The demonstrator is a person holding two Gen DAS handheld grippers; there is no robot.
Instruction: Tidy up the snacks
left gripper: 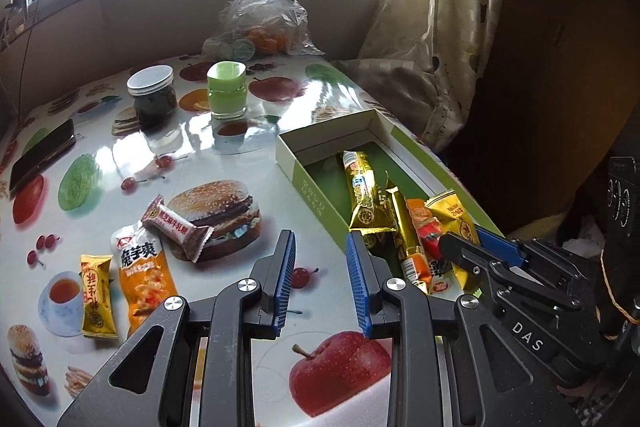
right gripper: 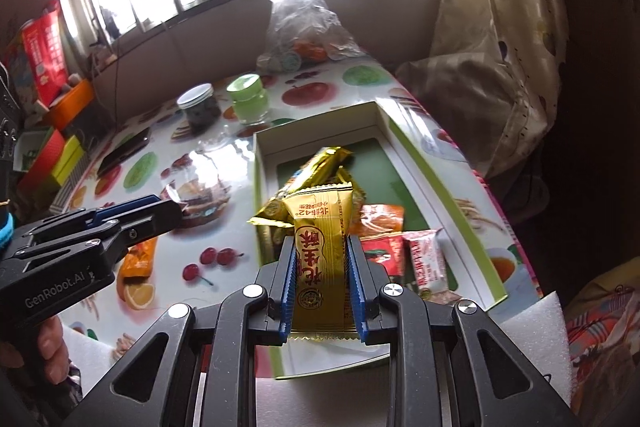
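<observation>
Far off to the left of the left gripper (left gripper: pixel 320 247), three snacks lie loose on the fruit-print table (left gripper: pixel 120 155): a small gold packet (left gripper: pixel 97 297), an orange pouch (left gripper: pixel 146 279) touching it, and a brown-and-white candy bar (left gripper: pixel 178 229) resting across the pouch's top end. The left gripper hangs just above the table with its jaws apart and nothing between them, the near wall of the green box (left gripper: pixel 316 195) just ahead of its right finger.

To its right, the right gripper (right gripper: pixel 323 281) is clamped on a gold peanut-crisp packet (right gripper: pixel 322 247), both blue pads pressing its sides, the packet standing up out of the jaws over the near end of the green box (right gripper: pixel 404 143). Under and ahead of it the box already holds a long gold bar (right gripper: pixel 316 169), an orange packet (right gripper: pixel 380 219), and, to the right of the pads, a red packet (right gripper: pixel 384 255) and a pink-white candy (right gripper: pixel 428 263).

The step in hand looks like the drop into the box. To do it well, lower the packet until its end nears the pile, aim for the bare green floor ahead rather than the crowded near end, then part the pads slowly so it lies flat. Keep the fingers off the box wall, since a light cardboard box would probably slide on this glossy surface. The left gripper is best placed for the candy bar, which lies on top.
</observation>
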